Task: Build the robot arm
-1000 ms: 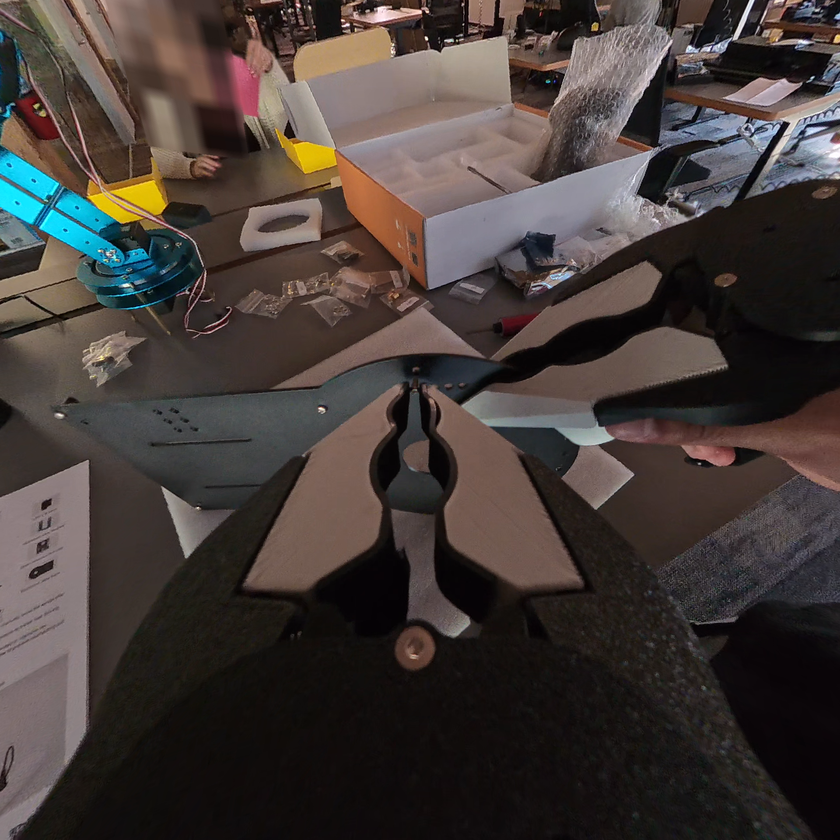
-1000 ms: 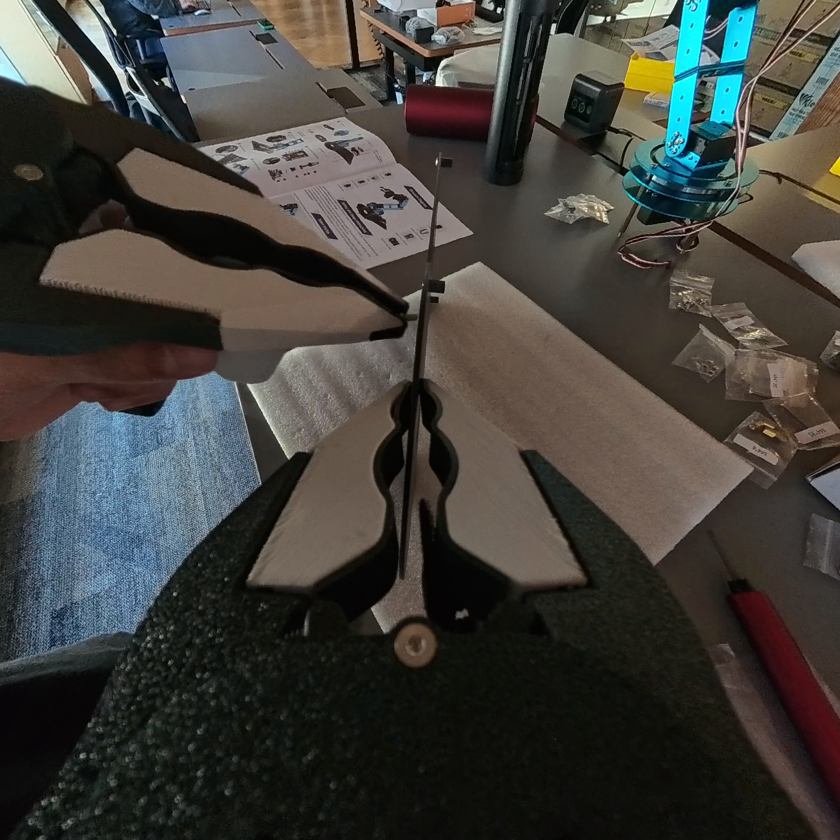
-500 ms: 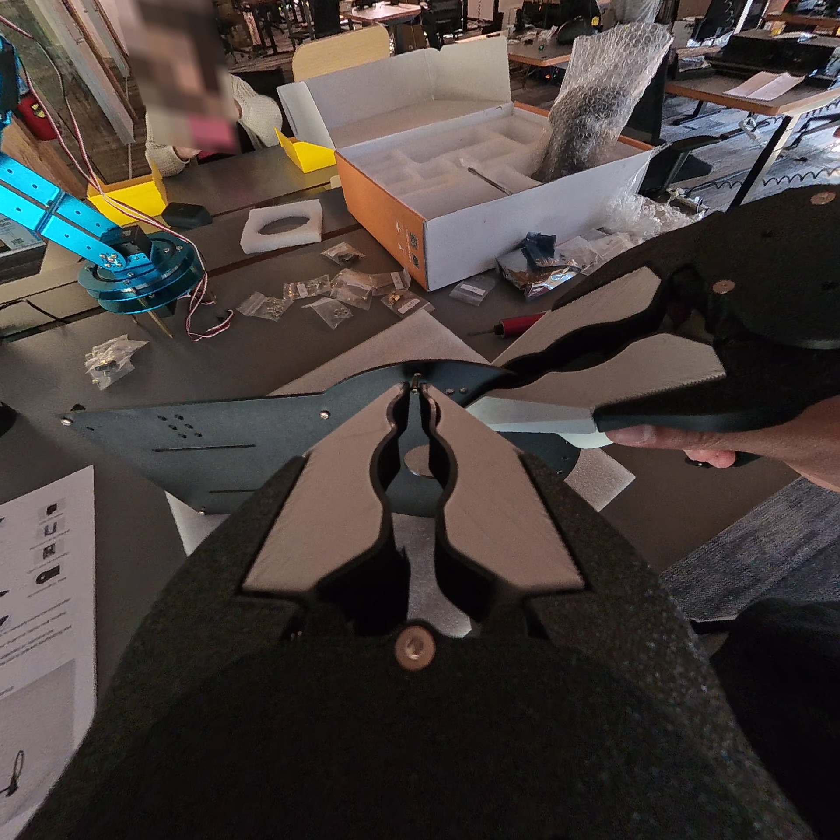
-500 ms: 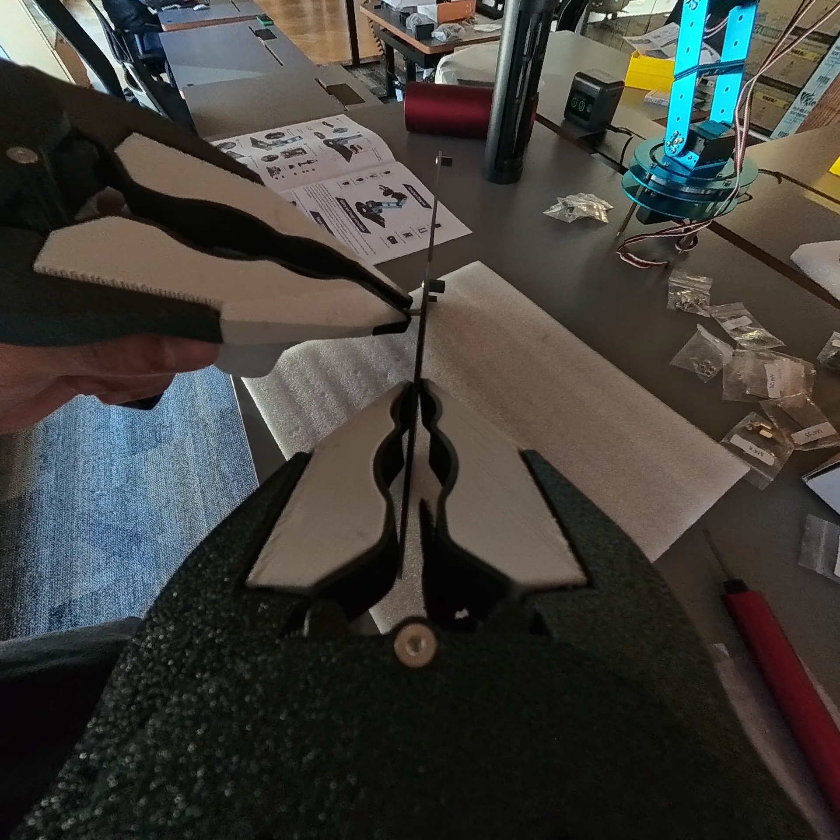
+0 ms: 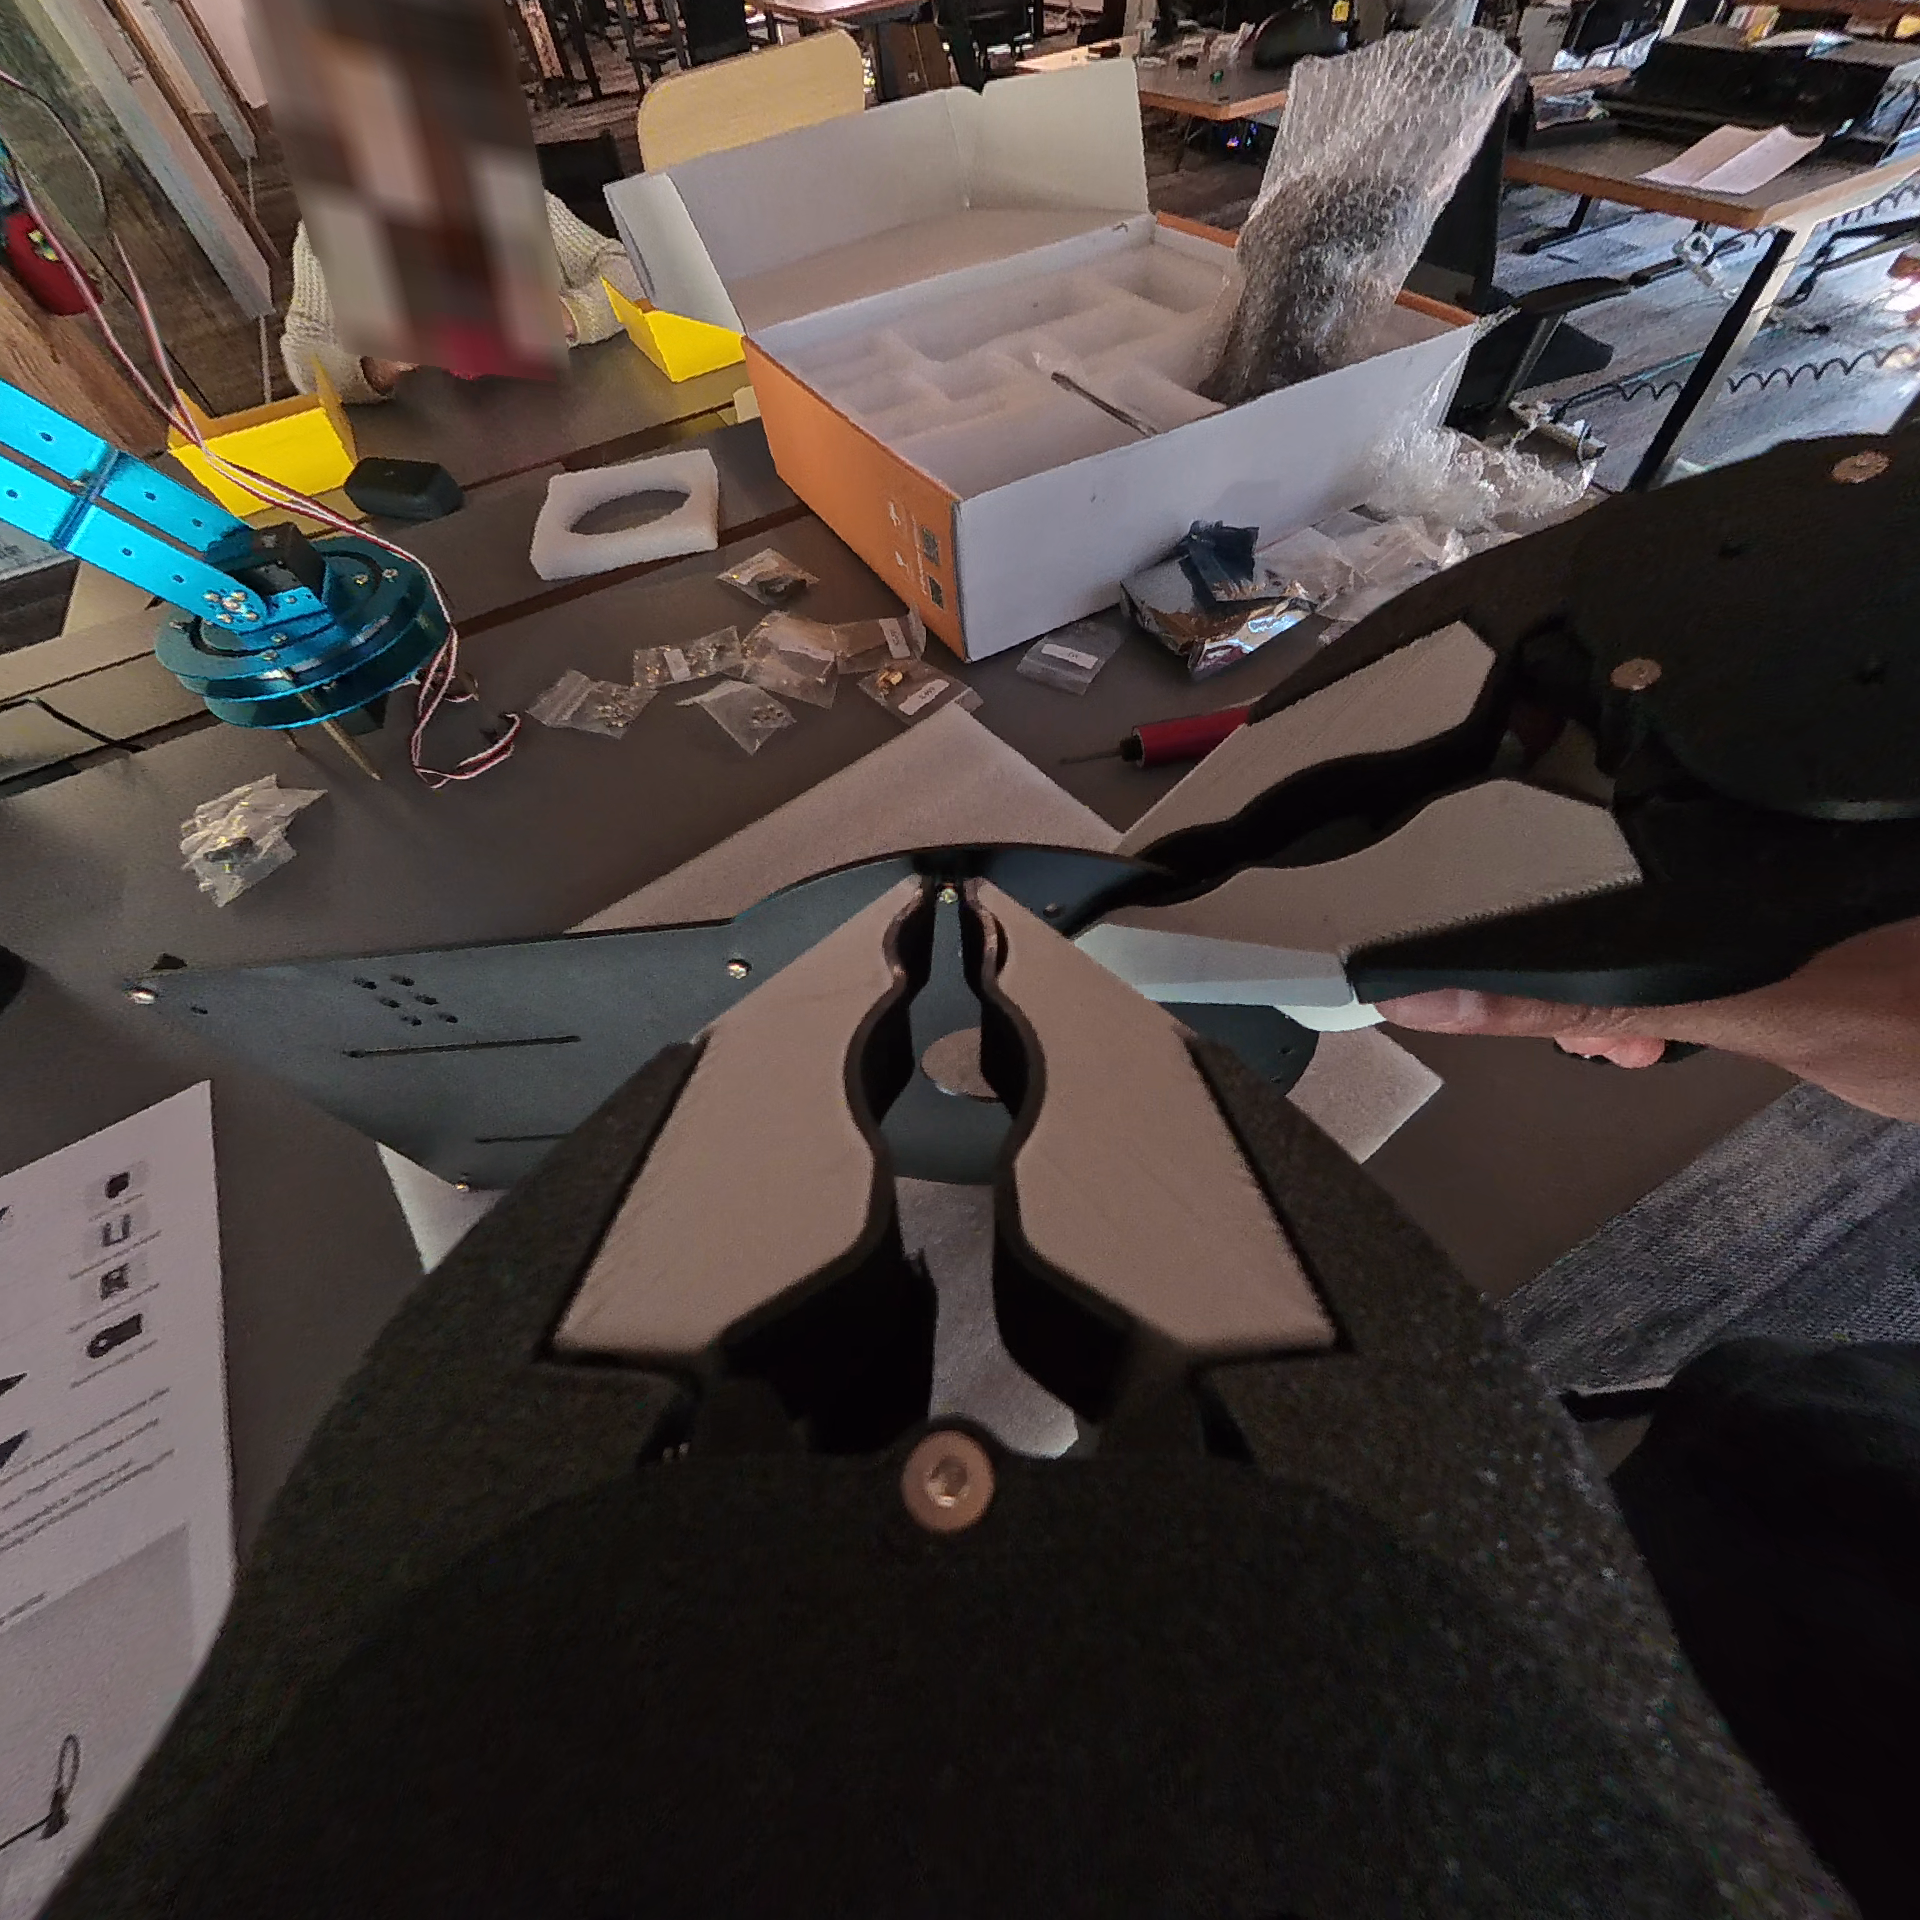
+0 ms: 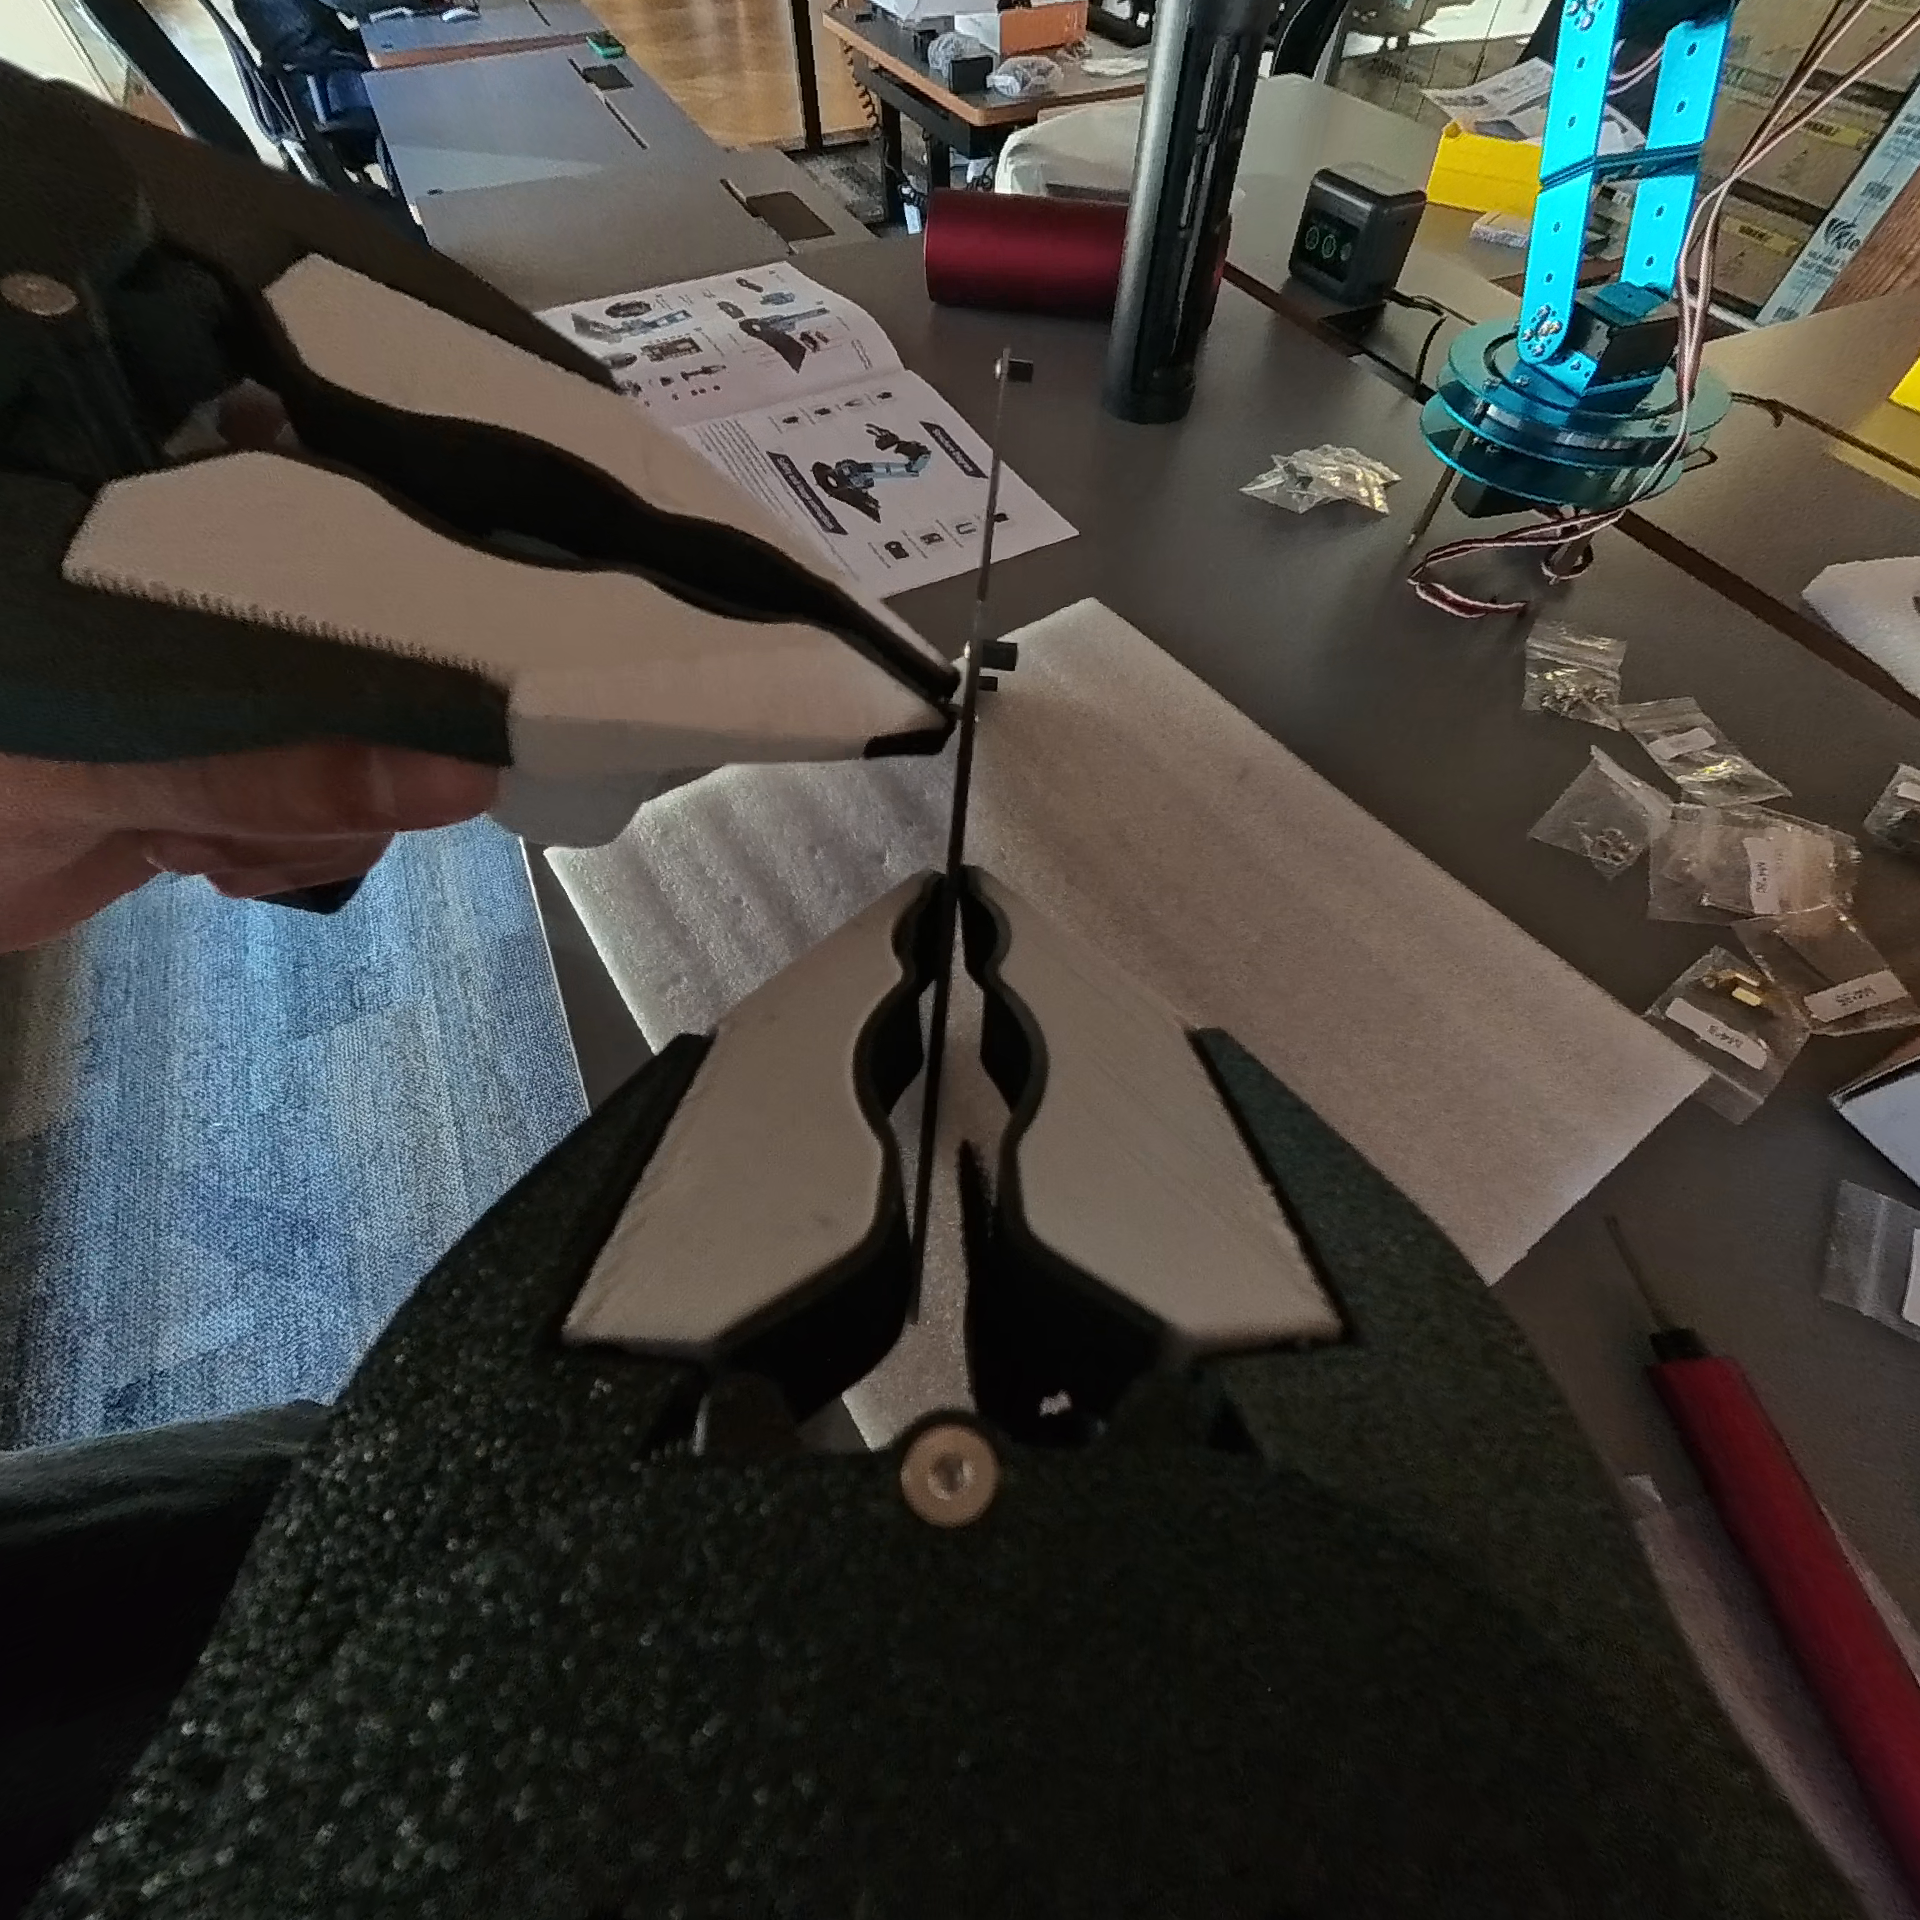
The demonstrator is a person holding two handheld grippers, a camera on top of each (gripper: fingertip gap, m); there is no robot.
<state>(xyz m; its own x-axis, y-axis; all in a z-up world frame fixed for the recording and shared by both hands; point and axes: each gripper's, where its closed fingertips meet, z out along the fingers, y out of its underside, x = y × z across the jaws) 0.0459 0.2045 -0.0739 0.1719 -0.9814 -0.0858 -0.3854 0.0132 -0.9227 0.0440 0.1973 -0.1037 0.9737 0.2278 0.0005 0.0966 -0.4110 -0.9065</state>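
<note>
While the right gripper clamps the dark metal plate edge-on above the white foam sheet, nothing has shifted: the left gripper, entering from nine o'clock, still pinches something tiny at the plate's face.

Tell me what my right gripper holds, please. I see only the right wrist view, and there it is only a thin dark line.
Observer: It is a flat dark plate, edge-on to you. The left wrist view shows its broad face, with slots and small holes.
Operator: Is there any bigger opening in it?
Observer: Yes, one round hole. It shows between the fingers of the left gripper.
Operator: What lies beyond the plate on that side?
Observer: An open white box with an orange side.
</note>
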